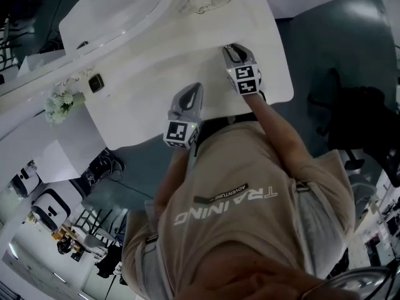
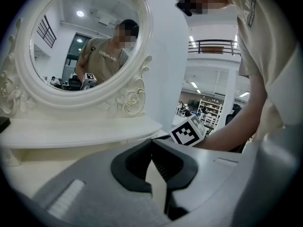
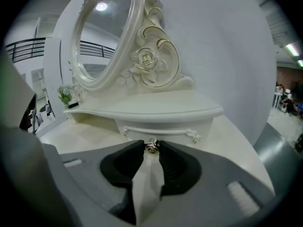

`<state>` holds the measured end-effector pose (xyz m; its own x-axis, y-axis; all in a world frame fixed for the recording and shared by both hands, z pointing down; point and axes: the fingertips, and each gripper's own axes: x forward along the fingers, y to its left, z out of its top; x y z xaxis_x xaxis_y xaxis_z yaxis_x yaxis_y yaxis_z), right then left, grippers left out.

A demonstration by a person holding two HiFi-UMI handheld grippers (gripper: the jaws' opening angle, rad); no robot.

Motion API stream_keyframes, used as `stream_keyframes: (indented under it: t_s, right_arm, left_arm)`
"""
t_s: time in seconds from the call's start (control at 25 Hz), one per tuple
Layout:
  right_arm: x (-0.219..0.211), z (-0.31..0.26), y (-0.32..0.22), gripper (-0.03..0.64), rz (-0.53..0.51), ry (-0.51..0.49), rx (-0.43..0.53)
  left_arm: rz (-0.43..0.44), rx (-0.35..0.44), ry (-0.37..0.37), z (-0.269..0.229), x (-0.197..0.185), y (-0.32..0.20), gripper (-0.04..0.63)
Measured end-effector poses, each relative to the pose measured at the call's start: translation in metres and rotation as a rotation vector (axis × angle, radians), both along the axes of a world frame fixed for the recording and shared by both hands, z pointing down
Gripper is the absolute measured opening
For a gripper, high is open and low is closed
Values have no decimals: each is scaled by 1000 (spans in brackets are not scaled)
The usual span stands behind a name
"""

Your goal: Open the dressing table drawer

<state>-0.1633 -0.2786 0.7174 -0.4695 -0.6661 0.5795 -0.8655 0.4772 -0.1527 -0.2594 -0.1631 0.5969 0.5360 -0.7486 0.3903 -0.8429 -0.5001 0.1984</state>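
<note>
Grey right gripper (image 3: 151,151): jaws apart, small round metal knob (image 3: 152,146) between the tips; can't tell if pads touch it. Grey left gripper (image 2: 152,144), to its left: jaws clenched tip to tip, nothing in them, over cream tabletop (image 1: 156,99). Knob sits mid-front on shallow cream drawer (image 3: 158,126) under right end of raised shelf (image 3: 156,109). Drawer's long axis runs left-right, front faces right gripper, looks pushed in. Oval carved-frame mirror (image 3: 102,32) behind.
</note>
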Motion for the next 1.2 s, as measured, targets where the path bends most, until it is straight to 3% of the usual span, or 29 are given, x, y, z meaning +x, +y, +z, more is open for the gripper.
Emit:
stream_keyframes:
  t_s: [0.16,0.4,1.2]
  right_arm:
    - [-4,2,-4,101,13,67,32]
    - [-5,2,10,101,7,88,11]
    - [7,0,65,103,-14,134,-25]
  left_arm:
    - [48,-7,2,11,-9,0,8]
    - [82,29,2,4,-22,3,8]
    - [134,26,25,-7,-31,38,8]
